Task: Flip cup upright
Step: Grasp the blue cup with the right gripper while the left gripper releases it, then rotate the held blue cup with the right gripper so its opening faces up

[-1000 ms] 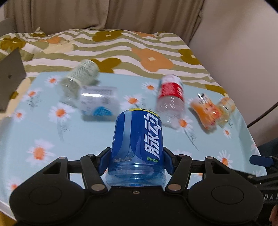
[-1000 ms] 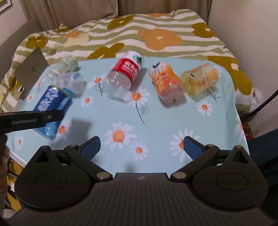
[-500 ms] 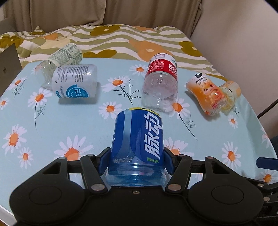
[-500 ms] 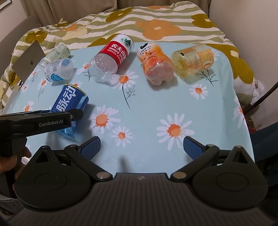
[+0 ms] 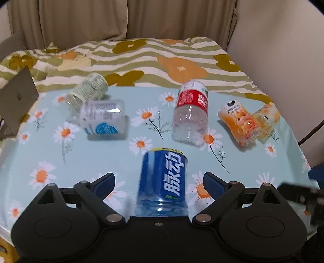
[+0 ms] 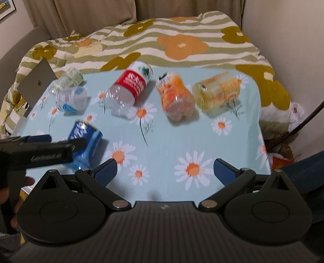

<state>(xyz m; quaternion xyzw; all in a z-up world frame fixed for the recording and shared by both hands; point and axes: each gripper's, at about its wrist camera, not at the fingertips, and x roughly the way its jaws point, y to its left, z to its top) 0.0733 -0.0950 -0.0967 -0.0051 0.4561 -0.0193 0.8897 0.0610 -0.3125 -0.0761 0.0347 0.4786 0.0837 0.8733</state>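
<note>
Looking along the left gripper (image 5: 159, 182), its jaws are spread wide, touching nothing; the blue cup (image 5: 163, 180) sits between them on the daisy tablecloth (image 5: 40, 161). From the right wrist, the right gripper (image 6: 165, 169) gapes empty, with the blue cup far left.

Beige pleated curtains (image 5: 85, 22) across twelve o'clock, plain cream wall (image 5: 283, 50) at two o'clock. Striped green-and-white bedspread with orange and olive flowers (image 6: 182, 44) filling the far half, crumpled toward ten o'clock. Pale blue daisy-print tablecloth (image 6: 182, 137) nearer, from centre to six o'clock. Grey laptop lid with apple logo (image 6: 37, 84) propped at nine o'clock. Corner of a framed picture (image 6: 6, 9) at eleven o'clock. Dim, warm indoor light.
</note>
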